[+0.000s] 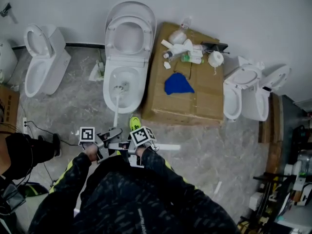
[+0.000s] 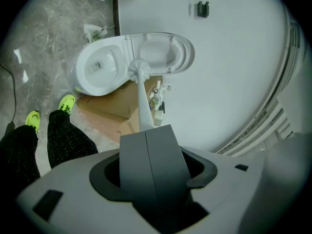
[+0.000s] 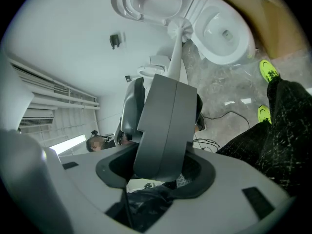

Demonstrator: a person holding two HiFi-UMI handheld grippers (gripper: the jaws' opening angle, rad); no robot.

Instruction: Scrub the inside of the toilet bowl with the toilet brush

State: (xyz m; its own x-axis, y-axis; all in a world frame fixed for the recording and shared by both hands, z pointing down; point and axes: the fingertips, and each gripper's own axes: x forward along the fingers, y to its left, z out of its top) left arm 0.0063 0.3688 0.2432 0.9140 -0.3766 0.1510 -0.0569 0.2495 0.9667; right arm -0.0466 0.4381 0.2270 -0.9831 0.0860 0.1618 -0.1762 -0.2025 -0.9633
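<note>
The white toilet (image 1: pixel 124 89) stands ahead of me with seat and lid (image 1: pixel 129 30) raised. A white toilet brush (image 1: pixel 116 106) runs from my hands up to the bowl, and its bristle head (image 1: pixel 121 87) is inside the bowl opening. My left gripper (image 1: pixel 114 132) and right gripper (image 1: pixel 121 146) are both shut on the handle's lower end, close together. In the left gripper view the handle (image 2: pixel 142 106) leaves the shut left gripper (image 2: pixel 146 130) toward the bowl (image 2: pixel 100 67). In the right gripper view the right gripper (image 3: pixel 168 79) grips the handle (image 3: pixel 174 60), with the head (image 3: pixel 178 27) at the bowl (image 3: pixel 222 30).
A large cardboard box (image 1: pixel 195 101) sits right of the toilet, carrying bottles (image 1: pixel 183 50) and a blue cloth (image 1: pixel 178 84). Other toilets stand at the left (image 1: pixel 41 62) and right (image 1: pixel 243 91). Cables (image 1: pixel 34 130) and another person (image 1: pixel 22 152) are at the left. My yellow shoe (image 1: pixel 134 123) is near the toilet base.
</note>
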